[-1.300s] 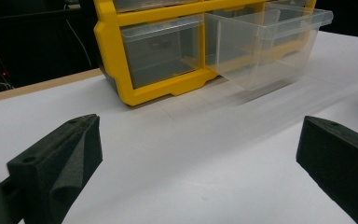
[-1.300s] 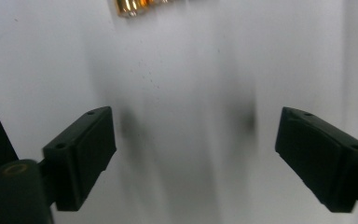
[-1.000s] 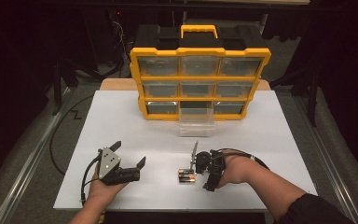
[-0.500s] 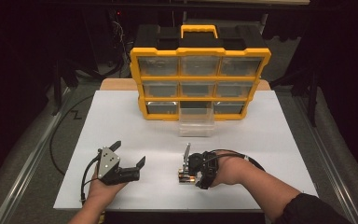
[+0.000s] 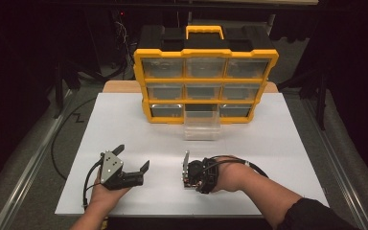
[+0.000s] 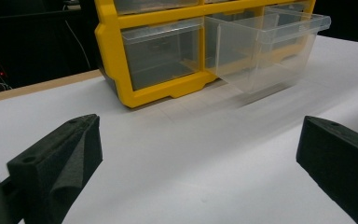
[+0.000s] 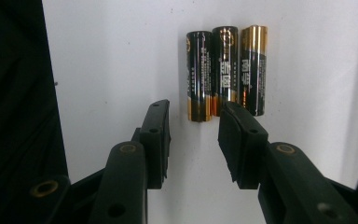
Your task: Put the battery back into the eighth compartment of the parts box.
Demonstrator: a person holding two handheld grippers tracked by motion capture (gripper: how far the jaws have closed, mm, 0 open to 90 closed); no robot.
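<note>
My right gripper (image 5: 186,168) sits low over the white tabletop (image 5: 287,143), near the front edge, jaws pointing left across it. They've just been closing: now a narrow gap, nothing between them, pads not pressing on anything. In the right gripper view the three AA batteries (image 7: 225,70) lie side by side, touching, flat on the white surface just past the jaw tips; the right-hand tip overlaps the near end of the middle one, contact can't be told. In the high view they're mostly hidden under the gripper.

My left gripper (image 5: 135,165) rests on the tabletop left of the right one, well apart from it, jaws wide and released, nothing between them. Its view looks across bare white surface at the yellow drawer organiser (image 6: 116,60).

Organiser (image 5: 206,84) stands upright at the far side of the tabletop, black top, yellow carry handle, three rows of clear drawers. The bottom middle clear drawer (image 5: 201,125) is pulled out over the tabletop.

Surface: plain white sheet, with a strip of wood showing behind the organiser. Room is dark all round; metal rails run along both sides of the table, and a black cable (image 5: 60,139) loops on the floor at left.
</note>
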